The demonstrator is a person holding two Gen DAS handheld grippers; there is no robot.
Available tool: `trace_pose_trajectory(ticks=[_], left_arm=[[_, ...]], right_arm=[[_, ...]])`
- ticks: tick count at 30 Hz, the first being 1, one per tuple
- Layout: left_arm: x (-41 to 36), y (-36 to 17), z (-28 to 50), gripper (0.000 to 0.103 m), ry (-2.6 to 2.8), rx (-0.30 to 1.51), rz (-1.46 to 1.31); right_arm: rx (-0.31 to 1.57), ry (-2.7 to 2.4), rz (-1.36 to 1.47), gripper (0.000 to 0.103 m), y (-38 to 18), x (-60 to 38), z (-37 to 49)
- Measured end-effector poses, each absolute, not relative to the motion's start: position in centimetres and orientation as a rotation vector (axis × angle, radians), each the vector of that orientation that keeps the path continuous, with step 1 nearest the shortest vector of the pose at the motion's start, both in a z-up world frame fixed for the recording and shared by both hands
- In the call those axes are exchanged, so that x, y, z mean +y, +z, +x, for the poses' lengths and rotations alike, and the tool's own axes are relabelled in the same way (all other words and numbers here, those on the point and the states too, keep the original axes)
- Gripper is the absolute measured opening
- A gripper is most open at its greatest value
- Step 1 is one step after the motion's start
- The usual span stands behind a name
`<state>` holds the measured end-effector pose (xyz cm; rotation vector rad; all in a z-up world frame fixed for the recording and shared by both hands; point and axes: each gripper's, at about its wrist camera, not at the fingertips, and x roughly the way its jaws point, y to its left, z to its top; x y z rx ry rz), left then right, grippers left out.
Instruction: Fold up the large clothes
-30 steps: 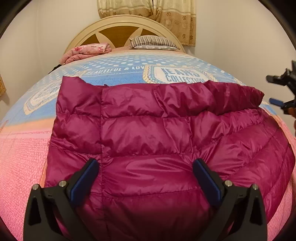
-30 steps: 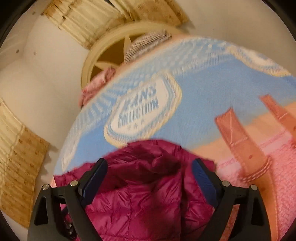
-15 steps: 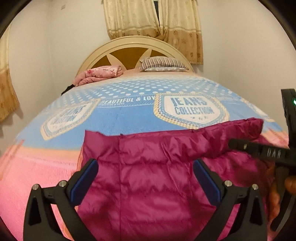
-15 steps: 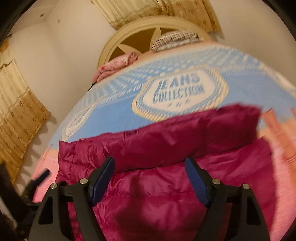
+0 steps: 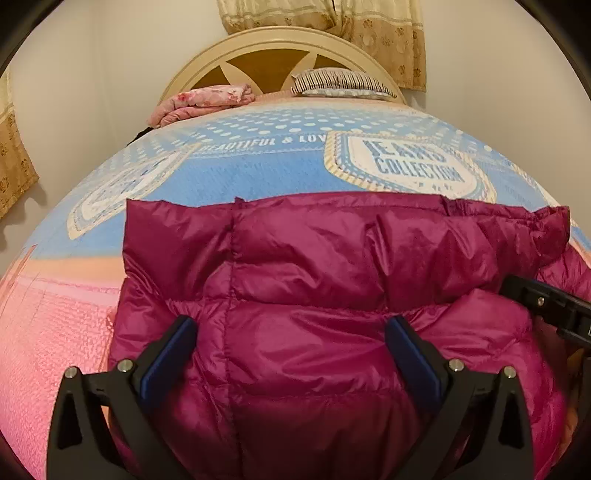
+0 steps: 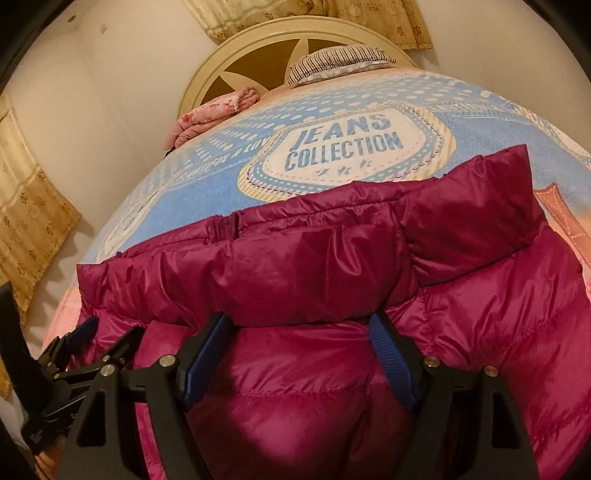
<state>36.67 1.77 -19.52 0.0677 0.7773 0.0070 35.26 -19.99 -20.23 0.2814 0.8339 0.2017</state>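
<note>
A magenta quilted puffer jacket (image 5: 314,258) lies spread on the bed, and in the right wrist view (image 6: 314,266) it fills the lower half. A padded band of it (image 6: 461,221) lies folded across the far part. My left gripper (image 5: 290,325) hovers open over the jacket's near left part, with fabric below its wide-set fingers. My right gripper (image 6: 299,319) stands open low over the jacket's middle, puffy fabric bulging between its fingers. Each gripper shows in the other's view: the right gripper (image 5: 546,302) at the right edge, the left gripper (image 6: 74,343) at the lower left.
The jacket rests on a blue and pink blanket (image 5: 258,173) printed "JEANS COLLECTION". At the bed's far end are a cream headboard (image 5: 273,48), a striped pillow (image 5: 340,83) and a folded pink floral cloth (image 5: 207,101). Curtains (image 5: 369,22) hang behind, with white walls on both sides.
My right gripper swung from the jacket's right end to low over its middle, and its jaws narrowed a little. The left gripper pulled back, then moved in over the jacket again.
</note>
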Motion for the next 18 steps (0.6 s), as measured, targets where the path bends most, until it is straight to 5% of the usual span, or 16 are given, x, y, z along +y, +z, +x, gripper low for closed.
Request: trace_pose_trajectory(ticks=[18], left_arm=[[1.7, -19.4, 38.1, 0.103, 0.028, 0.819, 0.047]], right_arm=[[0.878, 0.143, 0.279, 0.079, -20.6, -20.0, 37.7]])
